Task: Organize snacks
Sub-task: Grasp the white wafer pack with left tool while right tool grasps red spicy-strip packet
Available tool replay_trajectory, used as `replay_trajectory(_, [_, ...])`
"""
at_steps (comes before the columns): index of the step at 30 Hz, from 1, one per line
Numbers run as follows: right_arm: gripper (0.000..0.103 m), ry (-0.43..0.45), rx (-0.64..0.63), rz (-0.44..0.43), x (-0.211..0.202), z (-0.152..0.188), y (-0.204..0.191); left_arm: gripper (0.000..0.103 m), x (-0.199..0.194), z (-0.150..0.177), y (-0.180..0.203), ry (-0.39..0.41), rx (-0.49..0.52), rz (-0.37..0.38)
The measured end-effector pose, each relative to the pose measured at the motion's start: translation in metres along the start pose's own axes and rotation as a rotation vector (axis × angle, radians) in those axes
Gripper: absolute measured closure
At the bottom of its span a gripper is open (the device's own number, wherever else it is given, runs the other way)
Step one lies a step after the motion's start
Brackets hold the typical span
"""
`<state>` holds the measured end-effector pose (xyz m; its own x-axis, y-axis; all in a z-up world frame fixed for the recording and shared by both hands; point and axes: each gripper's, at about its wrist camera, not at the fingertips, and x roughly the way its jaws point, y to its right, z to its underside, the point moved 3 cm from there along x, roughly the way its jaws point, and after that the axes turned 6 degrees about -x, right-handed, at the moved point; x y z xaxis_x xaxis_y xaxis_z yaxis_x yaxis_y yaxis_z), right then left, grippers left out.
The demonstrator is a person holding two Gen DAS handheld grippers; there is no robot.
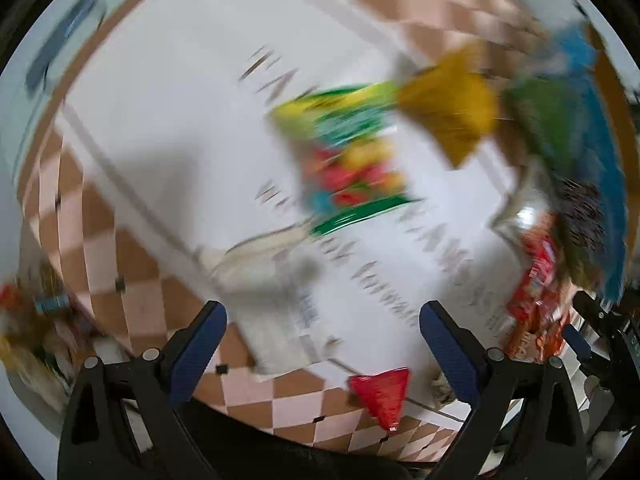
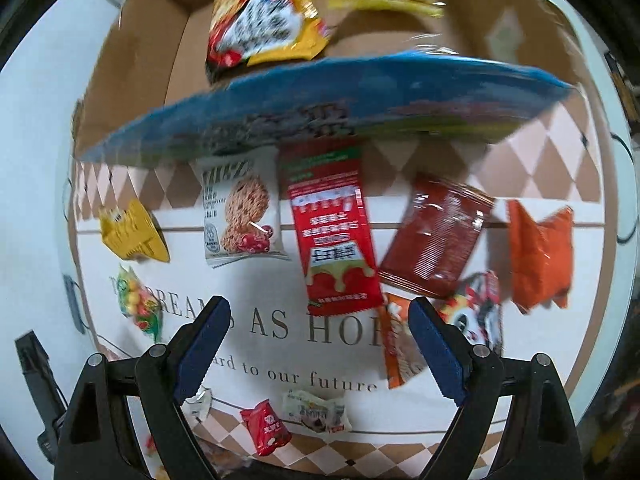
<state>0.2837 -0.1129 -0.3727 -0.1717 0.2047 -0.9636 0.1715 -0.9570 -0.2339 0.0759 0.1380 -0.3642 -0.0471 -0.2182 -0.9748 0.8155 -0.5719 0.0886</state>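
Note:
Snack packets lie on a white mat with brown diamond edging. In the right wrist view my right gripper [image 2: 318, 344] is open and empty above the mat, near a long red packet [image 2: 334, 232], a white biscuit packet [image 2: 240, 216], a dark red packet [image 2: 436, 236] and an orange bag [image 2: 538, 252]. A large blue bag [image 2: 340, 100] hangs over the edge of a cardboard box [image 2: 132, 76] that holds a red and yellow bag [image 2: 268, 20]. The left wrist view is blurred. My left gripper [image 1: 322, 336] is open and empty over a white packet [image 1: 272, 296], short of a colourful candy bag [image 1: 352, 152].
A yellow packet [image 2: 132, 232], a candy bag [image 2: 138, 300], a small red packet [image 2: 266, 426] and a white wrapper [image 2: 316, 416] lie near the mat's edges. In the left wrist view, a small red packet [image 1: 382, 394] lies near the mat's edge and a yellow bag [image 1: 452, 104] further off.

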Motion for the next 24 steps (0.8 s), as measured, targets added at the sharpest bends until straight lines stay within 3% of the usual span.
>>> replay_trajectory(4, [0.010,-0.036,-0.019,0.021,0.016,-0.005,-0.007,0.004,0.023,0.002,-0.023,-0.056,-0.076,0.006])
replay_trajectory(8, [0.010,-0.052,-0.028,0.054,0.026,-0.009,-0.005,0.004,0.043,0.007,-0.027,-0.102,-0.085,-0.007])
replay_trajectory(11, [0.010,-0.060,-0.003,0.061,0.032,-0.010,0.003,0.034,0.051,0.013,-0.023,-0.102,-0.069,-0.018])
replay_trajectory(13, [0.011,-0.060,0.019,0.062,0.036,-0.010,0.010,0.039,0.052,0.018,-0.013,-0.069,-0.012,-0.062])
replay_trajectory(15, [0.012,-0.062,0.035,0.060,0.041,-0.012,0.014,0.049,0.051,0.020,0.001,-0.033,0.061,-0.093])
replay_trajectory(19, [0.025,-0.076,0.032,0.045,0.053,-0.017,0.011,0.052,0.049,0.032,0.040,0.042,0.242,-0.155])
replay_trajectory(24, [0.027,-0.070,-0.013,0.110,0.066,-0.021,-0.002,0.052,0.062,0.046,0.082,0.065,0.431,-0.202])
